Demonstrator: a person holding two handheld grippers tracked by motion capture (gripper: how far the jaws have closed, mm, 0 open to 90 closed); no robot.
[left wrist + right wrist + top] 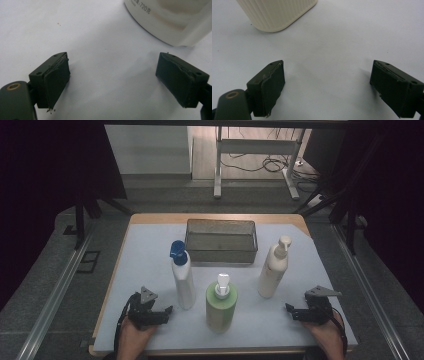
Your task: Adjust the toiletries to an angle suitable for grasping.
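While both tools wait at the near edge of the white-covered table [150, 245], we judge the work barely begun; the grey mesh basket [221, 240] at the far middle holds nothing that we can see; three bottles stand upright in front of it, none touched: the green pump bottle [221, 306] nearest us, the white bottle with a blue cap [183, 276] to its left, the cream pump bottle [273, 268] to its right; we hold the left gripper [160, 312] near the blue-capped bottle, jaws wide apart and empty, and the right gripper [295, 311] near the cream one, jaws likewise apart; every bottle remains to be lifted, presumably into the basket.
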